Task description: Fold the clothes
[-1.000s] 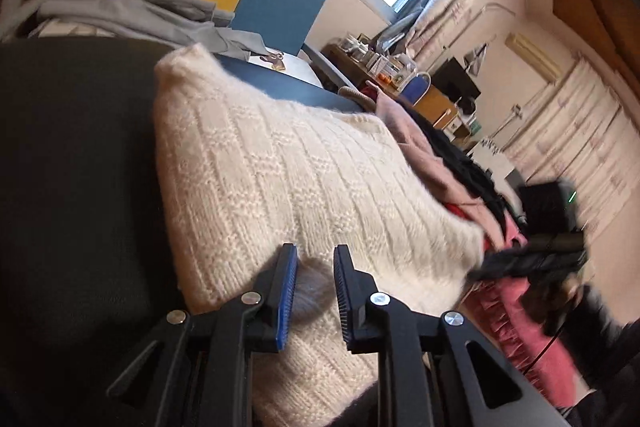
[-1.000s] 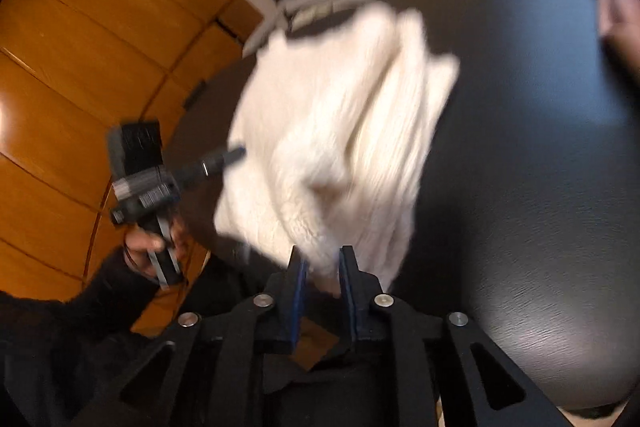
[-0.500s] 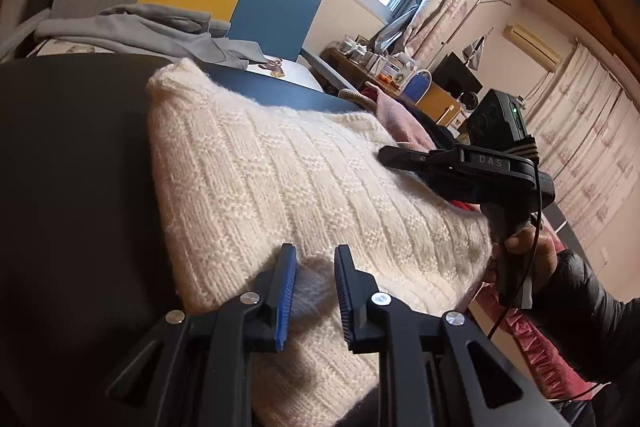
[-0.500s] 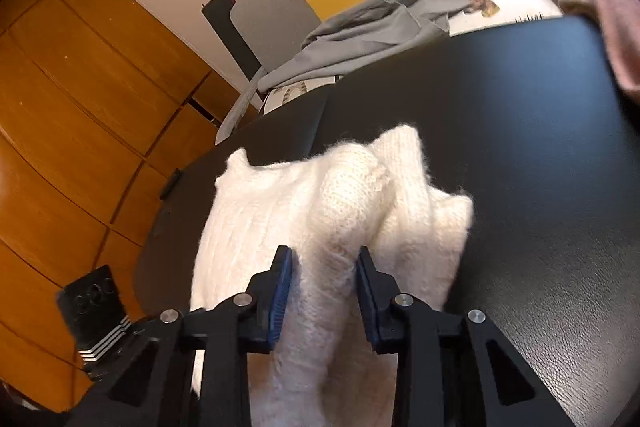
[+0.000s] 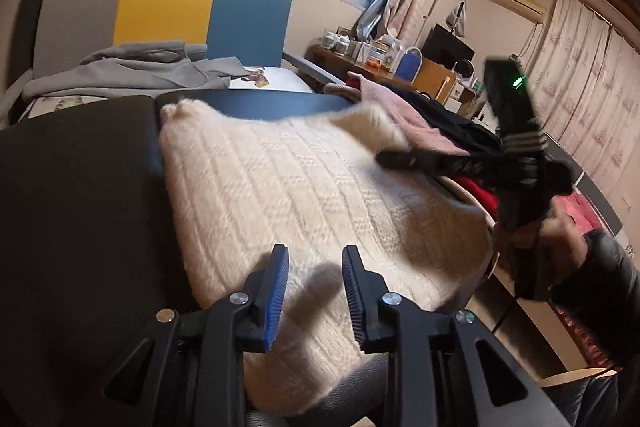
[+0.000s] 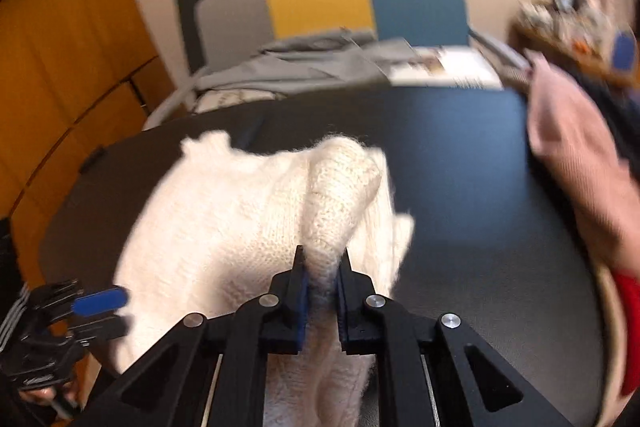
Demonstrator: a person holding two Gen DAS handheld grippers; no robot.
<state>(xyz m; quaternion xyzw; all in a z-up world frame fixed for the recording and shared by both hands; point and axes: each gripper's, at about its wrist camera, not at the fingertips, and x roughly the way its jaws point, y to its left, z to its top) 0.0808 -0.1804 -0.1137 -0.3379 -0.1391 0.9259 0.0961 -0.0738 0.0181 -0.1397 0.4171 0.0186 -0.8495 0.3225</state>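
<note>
The cream sweater (image 5: 304, 195) lies part-folded on the dark table (image 5: 72, 211). The right gripper (image 6: 322, 291) has just been closing and now pinches a raised ridge of knit; the left gripper (image 5: 314, 291) has just been opening, its jaws apart above the near hem, holding nothing. The fold seems under way; next, the pinched ridge likely needs carrying across. No writing is readable.
</note>
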